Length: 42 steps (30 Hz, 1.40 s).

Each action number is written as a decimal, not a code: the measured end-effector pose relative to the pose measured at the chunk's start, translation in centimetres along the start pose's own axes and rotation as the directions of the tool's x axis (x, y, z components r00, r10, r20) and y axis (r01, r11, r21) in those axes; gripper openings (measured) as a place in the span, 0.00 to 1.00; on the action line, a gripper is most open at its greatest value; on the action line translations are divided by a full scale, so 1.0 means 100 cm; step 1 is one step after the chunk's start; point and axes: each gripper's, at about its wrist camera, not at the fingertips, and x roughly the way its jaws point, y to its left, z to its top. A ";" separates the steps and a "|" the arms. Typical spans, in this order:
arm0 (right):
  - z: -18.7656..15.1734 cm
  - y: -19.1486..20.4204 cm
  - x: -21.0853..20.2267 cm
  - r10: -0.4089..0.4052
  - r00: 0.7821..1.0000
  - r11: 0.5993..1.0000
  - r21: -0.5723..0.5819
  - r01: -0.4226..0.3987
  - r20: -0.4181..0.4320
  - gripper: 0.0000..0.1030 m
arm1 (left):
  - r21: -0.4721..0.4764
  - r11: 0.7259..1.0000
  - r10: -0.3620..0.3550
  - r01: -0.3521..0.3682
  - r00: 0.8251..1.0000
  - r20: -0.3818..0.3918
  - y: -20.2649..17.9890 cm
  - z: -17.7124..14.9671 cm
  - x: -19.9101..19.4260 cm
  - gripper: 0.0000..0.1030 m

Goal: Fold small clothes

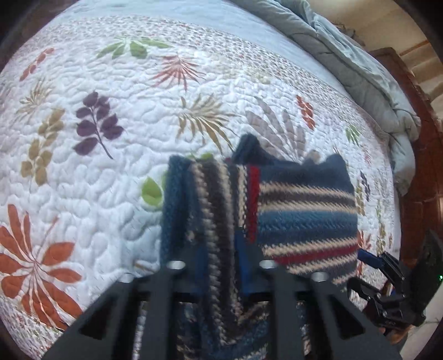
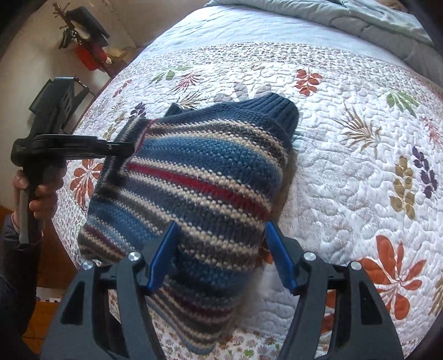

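Note:
A small knitted sweater (image 1: pixel 304 210) (image 2: pixel 207 171) with blue, cream, grey and red stripes and a dark blue ribbed hem hangs bunched just above the floral quilt (image 2: pixel 346 166). My left gripper (image 1: pixel 221 249) is shut on a fold of it; in the right wrist view the left gripper (image 2: pixel 127 149) pinches the sweater's left edge, held by a person's hand (image 2: pixel 41 191). My right gripper (image 2: pixel 223 249) stands open around the sweater's lower part. Its left blue pad (image 2: pixel 163 254) lies against the knit, and its right pad (image 2: pixel 279 254) stands clear of it.
The white quilt (image 1: pixel 110 97) with leaf prints covers the bed. A crumpled grey-blue duvet (image 1: pixel 346 55) (image 2: pixel 360 16) lies along the far edge. A wooden bed frame (image 1: pixel 415 166) borders the right side. Red and black items (image 2: pixel 88 52) stand by the wall beyond the bed's left corner.

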 end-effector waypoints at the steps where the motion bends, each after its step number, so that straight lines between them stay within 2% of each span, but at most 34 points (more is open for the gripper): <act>1: 0.001 0.001 0.001 0.004 1.000 1.000 -0.001 -0.004 0.004 0.63 | -0.009 1.000 0.006 -0.006 1.000 0.006 0.002 0.003 0.000 0.13; 3: 0.004 0.003 0.001 0.011 1.000 1.000 -0.008 -0.011 0.014 0.63 | -0.018 0.998 0.056 -0.055 0.997 0.054 0.005 0.010 -0.005 0.11; 5: 0.008 0.005 0.003 0.018 0.999 1.000 -0.014 -0.017 0.028 0.65 | -0.019 0.998 0.069 -0.068 0.992 0.106 0.008 0.018 -0.010 0.10; 7: 0.012 0.005 0.008 0.009 1.000 1.000 -0.008 -0.009 0.023 0.67 | -0.036 0.998 0.051 -0.048 0.996 0.074 0.014 0.022 0.000 0.10; 9: 0.013 0.002 0.017 -0.003 1.000 1.000 0.004 0.003 -0.001 0.69 | -0.012 0.997 0.080 -0.079 0.996 0.050 0.014 0.020 0.015 0.11; 10: 0.013 -0.001 0.022 0.016 1.000 1.000 0.016 -0.016 -0.006 0.69 | 0.011 0.995 0.101 -0.102 0.993 0.053 0.015 0.016 0.021 0.12; 12: 0.011 -0.005 0.026 0.037 0.999 0.999 0.038 -0.036 -0.014 0.69 | 0.019 0.996 0.091 -0.092 0.994 0.067 0.016 0.012 0.021 0.14; 15: 0.011 -0.007 0.023 0.042 0.999 0.998 0.048 -0.041 -0.010 0.69 | 0.011 0.998 0.064 -0.065 0.995 0.076 0.018 0.008 0.008 0.25; 18: 0.007 -0.003 0.010 0.028 1.000 0.999 0.031 -0.028 0.004 0.69 | 0.042 0.994 0.100 -0.104 0.991 0.094 0.014 -0.004 -0.010 0.34; 20: 0.003 -0.001 0.001 0.030 1.000 0.999 0.023 -0.030 0.010 0.70 | 0.061 0.992 0.102 -0.107 0.991 0.085 0.011 -0.015 -0.018 0.45; 21: 0.003 -0.002 -0.002 0.029 0.999 0.999 0.027 -0.030 0.012 0.70 | 0.062 0.992 0.103 -0.108 0.991 0.080 0.011 -0.020 -0.021 0.46; 26: -0.012 -0.011 -0.020 0.056 0.998 0.995 0.081 -0.057 0.013 0.70 | 0.048 0.998 0.032 -0.034 0.998 0.045 0.016 -0.049 -0.032 0.62; 30: -0.025 -0.013 -0.023 0.040 0.999 0.994 0.102 -0.039 -0.011 0.70 | 0.036 0.999 -0.003 0.003 1.000 -0.003 0.012 -0.068 -0.025 0.64; 32: -0.030 -0.012 -0.020 0.044 0.999 0.992 0.119 -0.041 -0.025 0.71 | 0.047 0.999 0.015 -0.015 1.000 -0.005 0.008 -0.072 -0.019 0.72; 35: -0.033 -0.010 -0.011 0.047 0.998 0.987 0.157 -0.040 -0.042 0.72 | 0.050 0.998 0.045 -0.044 0.999 -0.024 0.006 -0.070 -0.003 0.75; 38: -0.030 -0.008 0.000 0.042 0.998 0.982 0.187 -0.031 -0.054 0.76 | 0.030 0.999 0.025 -0.024 0.998 -0.054 0.007 -0.062 0.012 0.82; 42: -0.025 -0.006 0.015 0.070 0.995 0.975 0.215 -0.055 -0.065 0.78 | 0.040 0.999 -0.013 0.015 0.998 -0.059 0.003 -0.055 0.021 0.86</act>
